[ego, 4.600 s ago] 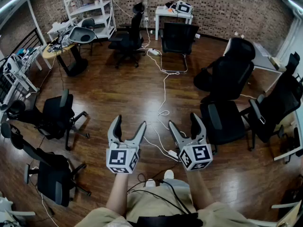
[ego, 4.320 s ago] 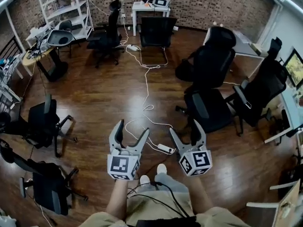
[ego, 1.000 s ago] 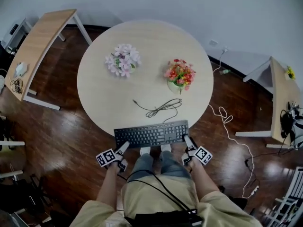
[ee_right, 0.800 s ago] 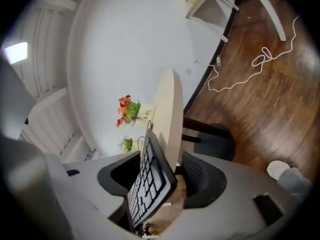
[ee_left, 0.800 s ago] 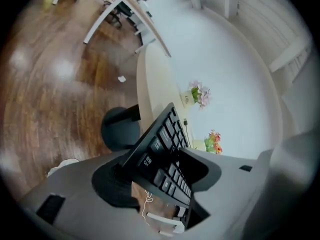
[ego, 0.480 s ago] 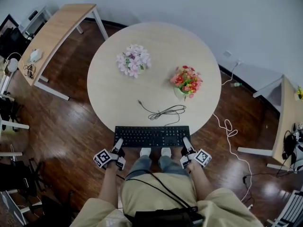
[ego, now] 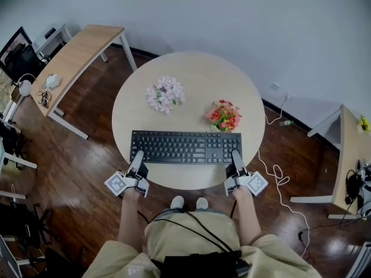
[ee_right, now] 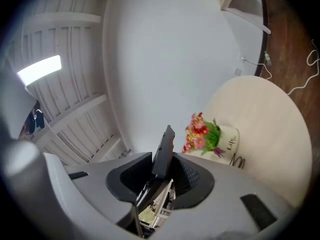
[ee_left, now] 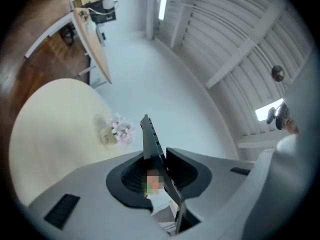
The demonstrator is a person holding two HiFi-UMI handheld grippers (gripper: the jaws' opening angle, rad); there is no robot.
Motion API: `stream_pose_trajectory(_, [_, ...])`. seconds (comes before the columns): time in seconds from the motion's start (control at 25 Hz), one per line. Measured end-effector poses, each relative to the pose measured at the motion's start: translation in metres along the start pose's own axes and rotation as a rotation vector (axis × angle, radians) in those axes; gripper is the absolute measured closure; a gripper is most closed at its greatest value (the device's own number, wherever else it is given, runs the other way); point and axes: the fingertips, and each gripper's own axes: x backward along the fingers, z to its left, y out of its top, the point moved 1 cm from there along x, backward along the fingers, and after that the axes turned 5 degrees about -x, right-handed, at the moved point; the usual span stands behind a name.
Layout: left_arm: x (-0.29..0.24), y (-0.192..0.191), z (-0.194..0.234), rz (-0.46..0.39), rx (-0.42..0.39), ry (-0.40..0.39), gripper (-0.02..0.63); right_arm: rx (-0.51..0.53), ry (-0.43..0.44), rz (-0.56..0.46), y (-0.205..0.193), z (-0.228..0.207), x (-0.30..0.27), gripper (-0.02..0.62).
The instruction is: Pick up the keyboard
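The black keyboard [ego: 185, 147] hangs level above the near half of the round beige table [ego: 191, 68], lifted off it. My left gripper [ego: 138, 158] is shut on the keyboard's left end, and my right gripper [ego: 236, 157] is shut on its right end. In the left gripper view the keyboard [ee_left: 151, 140] shows edge-on, pinched between the jaws. The right gripper view shows the keyboard [ee_right: 163, 151] the same way. The keyboard hides most of its cable; a coil of that cable [ee_right: 237, 161] lies on the table.
A pot of pink flowers [ego: 165, 93] and a pot of red flowers [ego: 224, 115] stand on the table behind the keyboard. A wooden desk [ego: 72, 54] stands at the left, another desk [ego: 352, 149] at the right. A white cable [ego: 272, 171] trails over the floor.
Both grippers closed on the keyboard's ends at the table's near edge, then rose with it. The keyboard now hangs higher and over the table's near half.
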Motion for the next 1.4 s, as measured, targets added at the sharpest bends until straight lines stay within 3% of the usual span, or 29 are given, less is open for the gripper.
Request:
stream_pose_trajectory(0.24, [-0.045, 0.058, -0.072, -0.080, -0.092, -0.159, 0.517, 0.053, 0.106, -0.048, 0.046, 0.078, -0.044, 0.474])
stream_pose_trajectory(0.44, [-0.052, 0.083, -0.113, -0.115, -0.125, -0.235, 0.517, 0.050, 0.168, -0.065, 0.061, 0.128, -0.054, 0.474])
stream_pose_trajectory(0.76, [-0.037, 0.101, -0.154, -0.181, -0.213, -0.291, 0.514, 0.042, 0.255, -0.084, 0.068, 0.179, -0.051, 0.476])
stream_pose_trajectory(1.4, [-0.034, 0.102, -0.154, -0.192, -0.189, -0.324, 0.512, 0.112, 0.309, -0.077, 0.069, 0.203, -0.046, 0.477])
